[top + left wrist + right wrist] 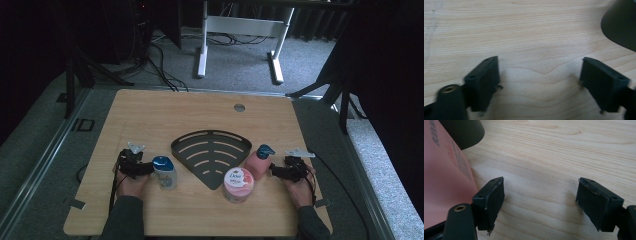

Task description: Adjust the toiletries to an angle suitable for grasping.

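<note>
On the wooden surface (200, 105) a dark fan-shaped rack (211, 155) is laid flat near the middle. Just to its left a clear bottle with a blue cap (165, 172) is stood upright, and the left gripper (142, 167) is held right beside that bottle on its outer side, whether touching it cannot be told. In the left gripper view its jaws are seen wide apart with nothing but bare wood between them, and an edge of the dark rack (621, 25) is seen at the upper right. To the right of the rack a pink pump bottle (258, 161) is stood upright, with a round pink Dove jar (238, 184) in front of it. The right gripper (277, 171) is held just beside the pink bottle. In the right gripper view its jaws are likewise spread apart over bare wood, and the pink bottle (441, 182) is seen outside the left jaw, not between them.
</note>
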The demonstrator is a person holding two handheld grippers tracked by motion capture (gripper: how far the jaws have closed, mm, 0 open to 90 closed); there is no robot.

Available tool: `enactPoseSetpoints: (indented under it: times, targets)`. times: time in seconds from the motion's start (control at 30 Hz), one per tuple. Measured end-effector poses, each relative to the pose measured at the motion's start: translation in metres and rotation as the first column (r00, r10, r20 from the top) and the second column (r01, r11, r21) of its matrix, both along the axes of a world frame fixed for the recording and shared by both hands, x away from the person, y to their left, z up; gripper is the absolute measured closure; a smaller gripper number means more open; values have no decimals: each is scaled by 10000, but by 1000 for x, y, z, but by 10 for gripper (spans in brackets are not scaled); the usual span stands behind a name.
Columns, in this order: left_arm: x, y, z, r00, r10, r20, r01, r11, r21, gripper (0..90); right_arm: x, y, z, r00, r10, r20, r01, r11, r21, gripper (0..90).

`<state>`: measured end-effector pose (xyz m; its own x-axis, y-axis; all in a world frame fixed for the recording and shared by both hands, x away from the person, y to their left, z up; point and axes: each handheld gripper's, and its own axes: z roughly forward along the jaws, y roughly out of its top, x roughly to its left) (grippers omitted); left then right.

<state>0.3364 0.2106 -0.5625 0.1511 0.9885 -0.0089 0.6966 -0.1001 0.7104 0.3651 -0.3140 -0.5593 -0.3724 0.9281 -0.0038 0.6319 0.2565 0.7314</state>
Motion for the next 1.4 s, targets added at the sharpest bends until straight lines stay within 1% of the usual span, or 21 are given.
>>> enactPoseSetpoints:
  times: [0.03, 0.1, 0.13, 0.17, 0.3, 0.33, 0.4, 0.47, 0.57, 0.67, 0.7, 0.77, 0.87, 0.93, 0.97, 1.0, 1.1, 1.23, 1.27, 1.33, 1.4]
  targets:
    - [-3, 3, 1, 10000, 38, 7, -38, 10000, 12, 270, 0, 0, 0, 10000, 27, -13, -27, 10000, -7, 209]
    - [-4, 3, 1, 10000, 42, 27, -42, 10000, 10, 280, 0, 0, 0, 10000, 54, -28, -54, 10000, -20, 204]
    - [-4, 3, 1, 10000, -7, 27, 6, 10000, 10, 282, -1, 1, 0, 9998, 175, -72, -175, 9998, -39, 173]
    - [-5, 4, 2, 10000, -45, 25, 45, 10000, 11, 292, -2, 1, 0, 9999, 136, -76, -137, 9999, -24, 173]
    - [-6, 5, 3, 9999, -118, 0, 118, 9999, 6, 390, -3, 1, 0, 9999, 134, -85, -135, 9999, -41, 173]
    - [-7, 5, 4, 9999, -121, -38, 121, 9999, 7, 390, -3, 1, 0, 9999, 144, -93, -145, 9999, -48, 174]
    - [-10, 6, 5, 9997, -179, -139, 180, 9998, 83, 432, -3, 0, 2, 9998, 112, -172, -113, 9999, -60, 228]
    - [-12, 8, 7, 9994, -295, -203, 295, 9996, -27, 449, -5, -1, 3, 9997, 128, -199, -130, 9999, -87, 285]
    - [-20, 8, 10, 9989, -457, -129, 454, 9987, -231, 471, -8, -3, 5, 9995, 170, -278, -173, 9998, -98, 345]
    - [-29, 7, 15, 9972, -744, -25, 743, 9969, -239, 492, -13, -5, 7, 9986, 394, -341, -400, 9991, -157, 397]
    - [-29, 7, 15, 9972, -744, -25, 743, 9969, -239, 501, -13, -5, 7, 9986, 394, -341, -400, 9991, -157, 397]
    - [-38, 6, 18, 9953, -973, -38, 971, 9947, -325, 503, -16, -7, 8, 9977, 558, -372, -565, 9982, -178, 426]
    - [-47, 6, 19, 9920, -1256, -81, 1253, 9916, -324, 513, -22, -9, 9, 9955, 838, -447, -836, 9965, 63, 462]
    - [-53, 5, 21, 9909, -1346, -72, 1344, 9906, -271, 526, -24, -8, 9, 9945, 936, -473, -939, 9956, -40, 473]
    - [-53, 5, 21, 9909, -1346, -72, 1344, 9906, -271, 535, -24, -8, 9, 9945, 936, -473, -939, 9956, -40, 473]
    - [-58, 5, 22, 9913, -1316, -55, 1314, 9910, -243, 535, -25, -8, 10, 9940, 989, -459, -994, 9950, -94, 479]
    - [-68, 8, 25, 9917, -1284, 98, 1287, 9909, -404, 552, -30, -6, 12, 9926, 1143, -415, -1150, 9933, -135, 503]
    - [-83, 5, 30, 9851, -1675, 389, 1690, 9847, -412, 566, -35, -5, 14, 9898, 1375, -372, -1383, 9902, -201, 533]
    - [-87, 3, 31, 9814, -1861, 462, 1881, 9812, -426, 569, -37, -4, 15, 9893, 1415, -356, -1424, 9895, -229, 536]
    - [-94, -2, 32, 9765, -2085, 555, 2111, 9764, -459, 586, -40, -4, 16, 9880, 1501, -352, -1508, 9884, -172, 554]
    - [-100, -9, 33, 9684, -2422, 597, 2446, 9690, -362, 591, -41, -3, 16, 9869, 1575, -342, -1580, 9874, -121, 563]
